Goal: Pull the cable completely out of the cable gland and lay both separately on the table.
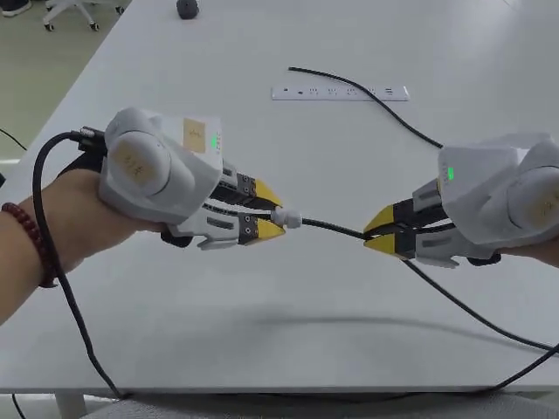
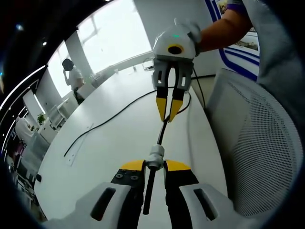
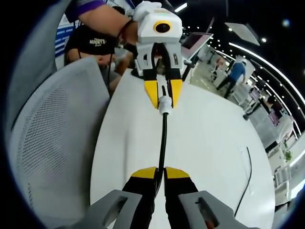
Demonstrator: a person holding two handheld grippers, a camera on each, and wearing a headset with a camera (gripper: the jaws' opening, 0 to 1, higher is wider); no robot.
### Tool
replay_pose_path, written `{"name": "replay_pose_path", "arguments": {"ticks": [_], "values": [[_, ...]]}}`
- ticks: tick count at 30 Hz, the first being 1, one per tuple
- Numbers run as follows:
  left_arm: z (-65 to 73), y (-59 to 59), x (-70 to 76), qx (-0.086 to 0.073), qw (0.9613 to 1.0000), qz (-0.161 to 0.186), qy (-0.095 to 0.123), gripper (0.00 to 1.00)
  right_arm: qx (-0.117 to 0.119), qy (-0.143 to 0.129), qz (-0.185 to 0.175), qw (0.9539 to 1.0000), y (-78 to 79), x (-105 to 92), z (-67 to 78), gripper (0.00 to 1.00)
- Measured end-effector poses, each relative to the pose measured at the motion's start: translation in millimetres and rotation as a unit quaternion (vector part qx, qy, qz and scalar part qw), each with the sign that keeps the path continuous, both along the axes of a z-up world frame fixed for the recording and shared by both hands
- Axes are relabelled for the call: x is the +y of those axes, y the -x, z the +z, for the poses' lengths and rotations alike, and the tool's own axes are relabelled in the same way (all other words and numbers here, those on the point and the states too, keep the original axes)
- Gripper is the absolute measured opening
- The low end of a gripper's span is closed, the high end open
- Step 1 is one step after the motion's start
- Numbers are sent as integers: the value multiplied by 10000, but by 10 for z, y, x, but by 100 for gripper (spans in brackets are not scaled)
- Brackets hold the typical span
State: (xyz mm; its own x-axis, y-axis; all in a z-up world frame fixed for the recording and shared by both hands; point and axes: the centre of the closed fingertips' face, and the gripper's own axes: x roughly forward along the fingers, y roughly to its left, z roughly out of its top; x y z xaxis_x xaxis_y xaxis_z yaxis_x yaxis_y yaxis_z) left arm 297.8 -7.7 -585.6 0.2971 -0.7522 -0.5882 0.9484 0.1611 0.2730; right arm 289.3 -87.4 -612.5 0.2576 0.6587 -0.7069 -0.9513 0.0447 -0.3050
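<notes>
**Cable Is Gripped, But Not Out Yet**

The left gripper [image 1: 278, 215] has its jaws closed on the white cable gland [image 1: 288, 218]. The right gripper [image 1: 371, 237] has its jaws pinched shut on the black cable [image 1: 332, 227], a little way along from the gland. Both are held up in the air over the near edge of the tabletop [image 1: 262, 297].

In the left gripper view, the cable gland [image 2: 155, 155] sits at the yellow tips. A bit of black cable [image 2: 148, 191] runs back behind it, between the jaws. So I think the cable still goes right through the gland. In the right gripper view, the cable [image 3: 163, 138] runs in a straight line from the right jaws to the cable gland [image 3: 164, 104]. It looks pulled tight.

Past the right gripper, the rest of the cable trails off toward the near right corner of the tabletop. A white power strip [image 1: 341, 92] lies near the far edge, with another black line [image 1: 393, 113] beside it. I cannot tell if that line is part of the same cable.

Done so far: each thing is held. Left to do: pull the two apart until the cable end slips out. Then lay the cable and the gland down on the tabletop, apart from each other.
</notes>
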Motion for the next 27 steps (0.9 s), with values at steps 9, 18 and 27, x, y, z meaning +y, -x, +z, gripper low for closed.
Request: {"name": "replay_pose_path", "arguments": {"ticks": [9, 18, 27], "values": [[4, 20, 6, -10, 10000, 10, 12, 16, 58, 59, -88, 9999, 32, -95, -52, 0], [12, 23, 28, -14, 10000, 15, 6, 16, 105, 147, -136, 9997, 39, -171, -120, 0], [21, 13, 9, -8, 10000, -5, 19, 16, 184, 196, -235, 9994, 44, -252, -195, 0]]}}
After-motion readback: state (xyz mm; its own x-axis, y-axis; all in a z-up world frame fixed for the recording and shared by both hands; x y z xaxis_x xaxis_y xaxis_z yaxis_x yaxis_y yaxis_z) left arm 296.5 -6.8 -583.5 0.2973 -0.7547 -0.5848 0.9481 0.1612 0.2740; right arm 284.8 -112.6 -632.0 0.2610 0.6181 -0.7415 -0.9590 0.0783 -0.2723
